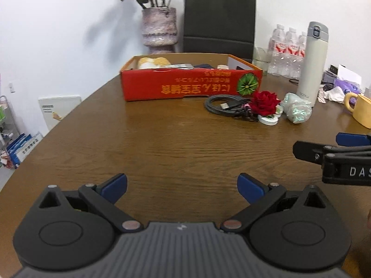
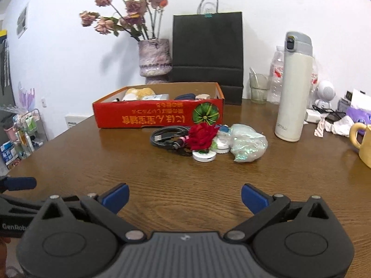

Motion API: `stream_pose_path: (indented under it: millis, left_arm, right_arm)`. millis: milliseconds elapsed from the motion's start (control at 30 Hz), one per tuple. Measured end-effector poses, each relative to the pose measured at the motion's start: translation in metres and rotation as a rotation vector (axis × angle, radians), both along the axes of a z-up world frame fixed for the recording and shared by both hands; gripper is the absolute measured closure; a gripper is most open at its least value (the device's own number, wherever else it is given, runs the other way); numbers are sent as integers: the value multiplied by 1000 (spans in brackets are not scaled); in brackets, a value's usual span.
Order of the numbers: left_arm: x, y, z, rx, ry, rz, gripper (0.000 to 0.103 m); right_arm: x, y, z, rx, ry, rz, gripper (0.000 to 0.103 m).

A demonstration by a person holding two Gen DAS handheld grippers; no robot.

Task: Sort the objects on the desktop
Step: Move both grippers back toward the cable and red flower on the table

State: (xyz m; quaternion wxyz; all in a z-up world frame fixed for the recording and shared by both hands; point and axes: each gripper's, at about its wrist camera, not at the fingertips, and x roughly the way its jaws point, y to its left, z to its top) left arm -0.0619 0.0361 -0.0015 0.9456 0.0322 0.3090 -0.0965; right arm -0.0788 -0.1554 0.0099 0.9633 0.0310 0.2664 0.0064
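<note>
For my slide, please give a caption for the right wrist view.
Open right claw faces coiled black cable, red rose and red cardboard box on wooden table.

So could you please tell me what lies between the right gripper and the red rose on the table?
Only bare wooden table lies between the right gripper and the red rose, as the right wrist view shows.

cable [image 2: 168, 136] before box [image 2: 157, 113], flask [image 2: 293, 88] right
</note>
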Motion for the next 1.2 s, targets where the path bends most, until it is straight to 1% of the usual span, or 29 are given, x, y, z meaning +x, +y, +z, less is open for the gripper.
stream_pose_path:
  millis: [100, 167, 233, 267, 367, 400, 433, 533, 600, 633, 667, 700, 733, 767, 833, 867, 900, 933, 1000, 1033, 1100, 1200]
  left_arm:
    - [12, -7, 2, -19, -9, -29, 0]
    - [25, -13, 7, -40, -24, -48, 0]
    - [41, -19, 16, -63, -44, -79, 2]
    - [46, -24, 19, -74, -52, -98, 2]
    - [71, -41, 27, -121, -76, -179, 13]
    - [79, -47, 27, -123, -72, -197, 18]
    - [89, -56, 27, -120, -64, -214, 21]
    - [114, -80, 26, -119, -43, -249, 21]
    - [127, -97, 24, -123, -20, -283, 20]
    - [133, -105, 23, -129, -17, -306, 20]
    - [137, -112, 21, -135, -14, -321, 22]
    - [142, -117, 19, -140, -10, -322, 23]
    - [149, -121, 17, -144, 6, -310, 24]
    - [156, -122, 14, -152, 30, -293, 28]
    - [169, -122, 6, -189, 88, -267, 42]
    - [174, -121, 3, -213, 109, -261, 43]
    - [175, -120, 2, -221, 101, -253, 52]
    - [175, -121, 2, -222, 102, -261, 66]
    - [173, -122, 3, -234, 105, -277, 74]
    - [170, -123, 4, -228, 99, -278, 79]
    - [163, -124, 8, -210, 81, -275, 82]
    - [151, -117, 16, -229, 69, -257, 84]
  right_arm:
    - [8, -10, -2, 23, 0, -7, 1]
    - [17, -16, 0, 1, -3, -18, 3]
    - [29, -26, 3, -17, -15, -42, 7]
    - [36, -32, 5, -19, -19, -55, 11]
    - [55, -49, 8, -31, -27, -80, 18]
    - [63, -56, 9, -40, -22, -89, 22]
    - [69, -61, 10, -48, -16, -100, 22]
    - [93, -79, 7, -39, 11, -91, 23]
    - [112, -90, 1, -2, 48, -76, 36]
    - [119, -93, -1, 12, 58, -72, 38]
    - [125, -96, -4, 28, 65, -66, 44]
    - [129, -98, -8, 42, 69, -64, 55]
    - [132, -101, -11, 58, 72, -70, 59]
    - [132, -104, -14, 78, 69, -79, 61]
    - [128, -112, -16, 133, 53, -78, 62]
    - [126, -114, -16, 148, 44, -79, 63]
    - [124, -115, -16, 148, 39, -80, 63]
    - [123, -115, -16, 145, 39, -80, 63]
    - [124, -113, -18, 137, 46, -71, 63]
    - [123, -111, -18, 128, 46, -69, 64]
    - [124, -107, -18, 106, 45, -64, 65]
    - [120, -105, -16, 89, 36, -67, 65]
